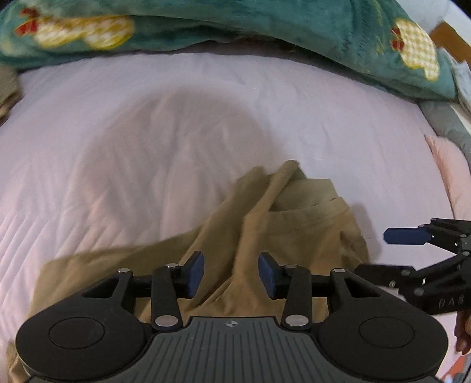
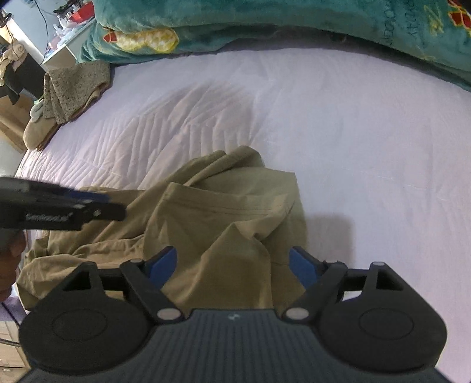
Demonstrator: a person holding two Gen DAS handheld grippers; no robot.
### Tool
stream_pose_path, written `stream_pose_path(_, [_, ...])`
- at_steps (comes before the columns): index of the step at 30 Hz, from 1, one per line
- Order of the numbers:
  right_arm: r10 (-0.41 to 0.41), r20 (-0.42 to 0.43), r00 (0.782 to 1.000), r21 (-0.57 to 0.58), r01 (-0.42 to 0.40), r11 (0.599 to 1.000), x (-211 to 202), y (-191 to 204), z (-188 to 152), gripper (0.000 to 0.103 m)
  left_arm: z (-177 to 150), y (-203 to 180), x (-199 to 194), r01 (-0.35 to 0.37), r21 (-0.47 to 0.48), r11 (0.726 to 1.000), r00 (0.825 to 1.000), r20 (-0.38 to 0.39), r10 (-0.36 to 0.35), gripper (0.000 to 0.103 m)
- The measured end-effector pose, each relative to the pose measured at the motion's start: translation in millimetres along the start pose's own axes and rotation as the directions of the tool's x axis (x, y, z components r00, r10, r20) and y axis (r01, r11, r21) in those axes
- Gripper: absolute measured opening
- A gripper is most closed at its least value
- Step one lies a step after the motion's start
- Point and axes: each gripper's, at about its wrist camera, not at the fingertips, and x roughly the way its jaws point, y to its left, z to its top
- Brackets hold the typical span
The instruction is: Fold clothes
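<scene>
A khaki garment (image 2: pixel 212 224) lies crumpled on the bed (image 1: pixel 117 132), near its front edge, with a hemmed edge showing across the top fold. It looks light, soft and limp, so it should sag and slide wherever it is unsupported; a hem or corner is probably the best place to take hold, since the bunched middle would lift only one layer. The left gripper (image 1: pixel 231 275) hovers over the cloth, jaws moderately apart and holding nothing. The right gripper (image 2: pixel 232 265) hangs over the garment's right side, jaws wide open and empty. A teal blanket (image 1: pixel 206 26) is heaped at the far side.
</scene>
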Motion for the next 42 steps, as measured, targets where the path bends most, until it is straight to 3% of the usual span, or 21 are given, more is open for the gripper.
stream_pose_path(4, [0.035, -0.027, 0.999, 0.018, -0.035, 0.999, 11.8, -10.2, -1.7, 0.052, 6.3, -14.4, 21.9, 0.014, 0.03, 0.999, 1.0, -0.014, -0.014, 0.042])
stream_pose_path(10, [0.044, -0.036, 0.998, 0.033, -0.043, 0.999, 29.9, -13.7, 1.0, 0.051, 11.9, -16.8, 42.7, 0.019, 0.033, 0.999, 0.999, -0.037, -0.018, 0.042])
stream_pose_path(12, [0.059, -0.034, 0.998, 0.024, -0.058, 0.998, 33.3, -13.6, 1.6, 0.051, 12.3, -17.9, 46.7, 0.021, 0.041, 0.999, 0.999, -0.041, -0.02, 0.032])
stream_pose_path(13, [0.071, -0.028, 0.997, 0.012, -0.07, 0.997, 33.2, -13.0, 1.5, 0.05, 11.5, -18.1, 48.0, 0.024, 0.043, 0.999, 0.999, -0.042, -0.022, 0.016])
stream_pose_path(14, [0.082, -0.023, 0.996, -0.001, -0.082, 0.997, 33.0, -12.4, 1.5, 0.046, 10.8, -18.4, 49.3, 0.026, 0.045, 0.999, 0.999, -0.042, -0.024, 0.008])
stream_pose_path(15, [0.096, -0.011, 0.995, -0.02, -0.096, 0.995, 31.6, -11.5, 0.1, 0.034, 10.0, -18.6, 50.6, 0.028, 0.046, 0.999, 0.999, -0.043, -0.026, 0.004])
stream_pose_path(18, [0.109, -0.007, 0.994, -0.056, -0.109, 0.992, 29.2, -10.6, -3.2, 0.018, 5.1, -22.9, 50.4, 0.035, 0.07, 0.997, 0.999, -0.042, -0.032, 0.002])
stream_pose_path(26, [0.148, 0.027, 0.989, -0.105, -0.144, 0.984, 2.8, -2.5, -10.5, 0.014, 0.2, -29.5, 22.7, 0.051, 0.075, 0.996, 0.999, -0.008, -0.051, 0.001])
stream_pose_path(33, [0.198, 0.057, 0.979, -0.176, -0.185, 0.967, -49.0, 18.6, -23.6, 0.011, -14.7, -37.9, -30.8, 0.086, 0.073, 0.994, 0.995, 0.04, -0.089, 0.001])
stream_pose_path(42, [0.118, 0.07, 0.991, -0.156, -0.106, 0.982, -95.0, 18.6, -57.6, 0.013, -49.0, -62.4, -83.3, 0.151, 0.122, 0.981, 0.982, 0.096, -0.163, 0.001])
